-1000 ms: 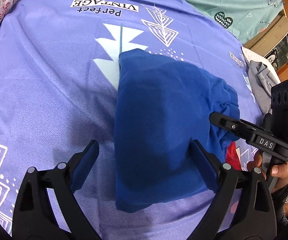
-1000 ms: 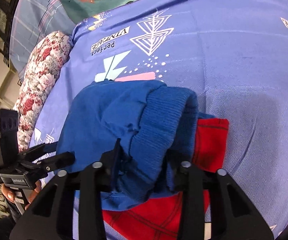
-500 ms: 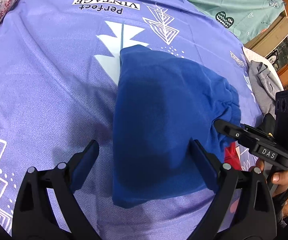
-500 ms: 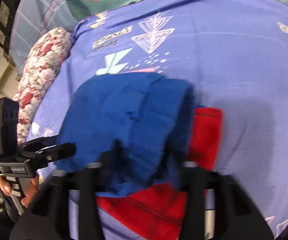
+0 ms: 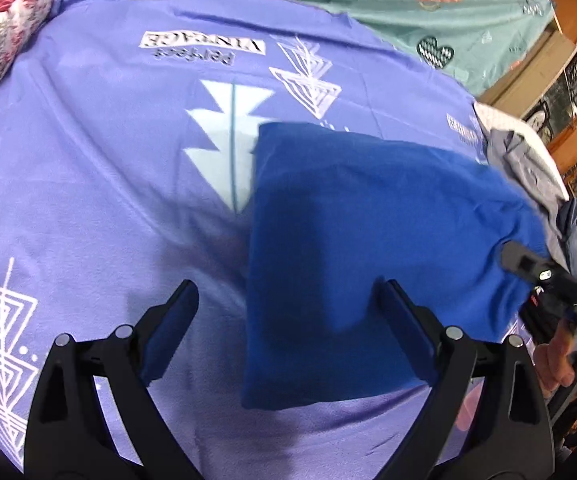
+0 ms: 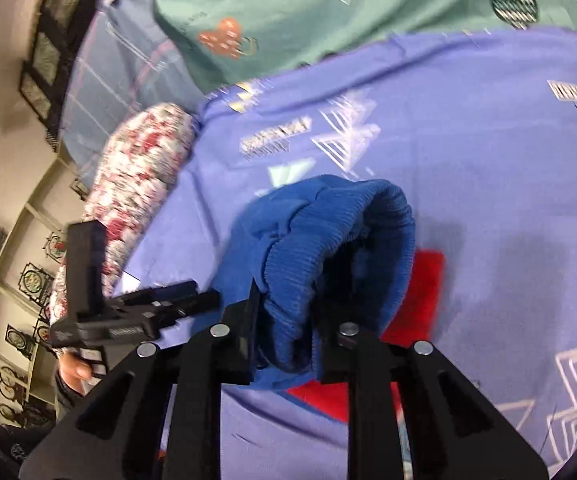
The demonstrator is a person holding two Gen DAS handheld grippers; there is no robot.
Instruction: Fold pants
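Observation:
The blue pants (image 5: 368, 248) lie folded on the purple printed bedsheet (image 5: 108, 200). My left gripper (image 5: 288, 328) is open and empty, its jaws spread wide over the near left part of the fold. My right gripper (image 6: 284, 332) is shut on the pants' ribbed waistband (image 6: 320, 252) and holds that end lifted off the bed. The right gripper also shows at the right edge of the left wrist view (image 5: 548, 284). The left gripper shows at the left of the right wrist view (image 6: 136, 316).
A red cloth (image 6: 420, 292) lies under the lifted end of the pants. A floral bolster (image 6: 136, 196) lies along the left side. A teal sheet (image 5: 428, 8) covers the far end. Grey clothes (image 5: 524, 168) are piled at the right. Wooden shelves (image 5: 568, 92) stand beyond.
My right gripper has lifted the waistband end higher off the red cloth. My left gripper has pulled back a little and stays open.

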